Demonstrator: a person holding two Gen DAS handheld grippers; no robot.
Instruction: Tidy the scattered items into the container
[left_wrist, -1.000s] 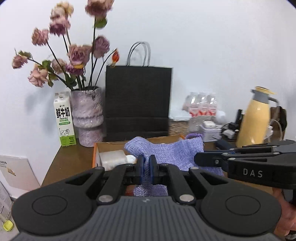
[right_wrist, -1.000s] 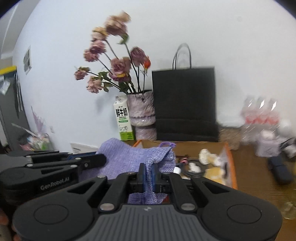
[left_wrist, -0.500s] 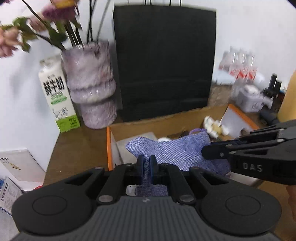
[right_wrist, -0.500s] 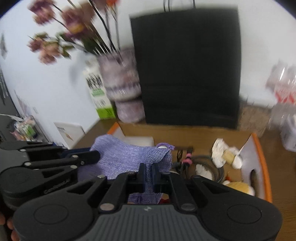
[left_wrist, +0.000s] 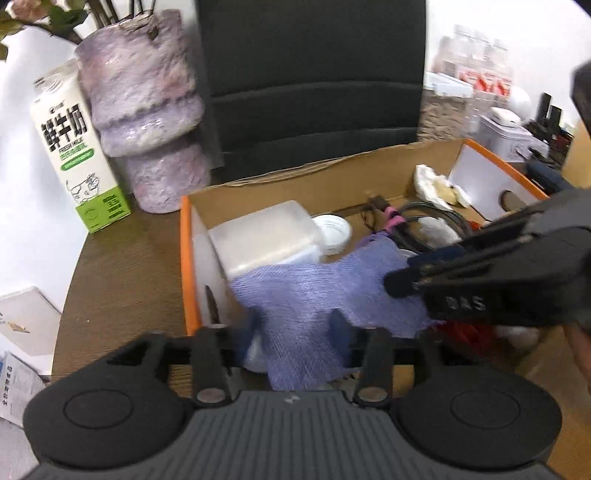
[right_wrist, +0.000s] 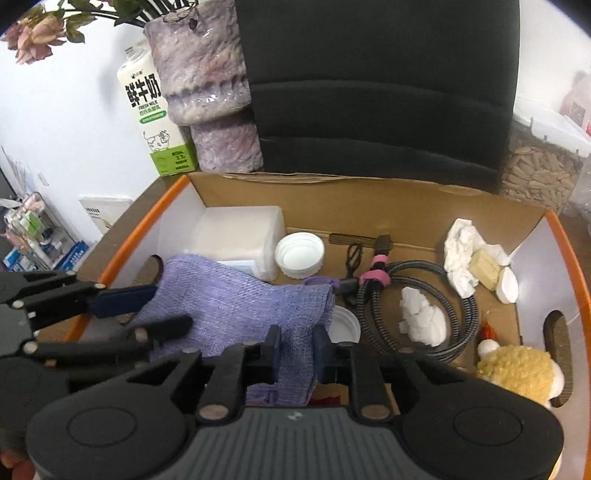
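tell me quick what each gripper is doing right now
Left gripper: jaws opening, woven purple cloth lying loose between them.
Right gripper: jaws opening, same cloth between its fingers.

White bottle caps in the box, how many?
3 visible. One open-side-up beside the translucent tub at; one partly under the purple cloth's edge at; one by the crumpled tissue at. The cloth may hide more.

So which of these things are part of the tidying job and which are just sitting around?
Part of the job:
- purple cloth
- cardboard box
- left gripper, jaws opening
- right gripper, jaws opening

Just sitting around:
- milk carton
- vase
- black paper bag
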